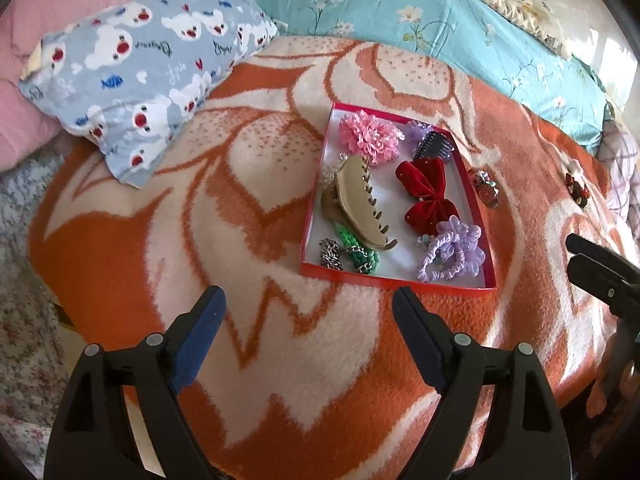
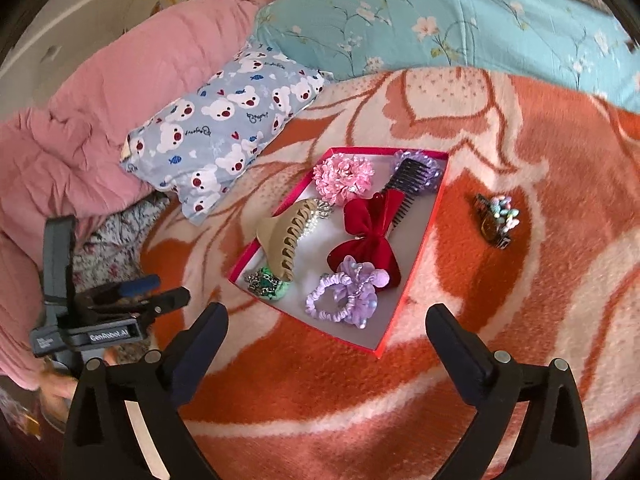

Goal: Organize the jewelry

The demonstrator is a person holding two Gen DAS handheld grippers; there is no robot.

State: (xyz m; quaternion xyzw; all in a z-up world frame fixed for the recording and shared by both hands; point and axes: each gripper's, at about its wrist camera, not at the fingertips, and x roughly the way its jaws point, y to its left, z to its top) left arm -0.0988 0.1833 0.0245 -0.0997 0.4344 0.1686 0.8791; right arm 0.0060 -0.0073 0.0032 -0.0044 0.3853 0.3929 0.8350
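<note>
Both spread wide and empty above the orange-and-cream fleece blanket (image 1: 120, 264): left gripper (image 1: 308, 300), right gripper (image 2: 326, 316). Inside the shallow red cardboard tray (image 2: 416, 276), a beige claw clip (image 2: 286, 232), red velvet bow (image 2: 366, 234), lilac scrunchie (image 2: 344, 298). Just beyond the tray's right edge, a small beaded barrette (image 2: 498, 220).

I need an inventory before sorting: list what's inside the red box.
Inside the red box: pink flower, beige claw clip, red velvet bow, dark comb, purple scrunchie, green braided piece with chain. The claw clip partly covers a beaded piece; anything beneath is hidden.
</note>
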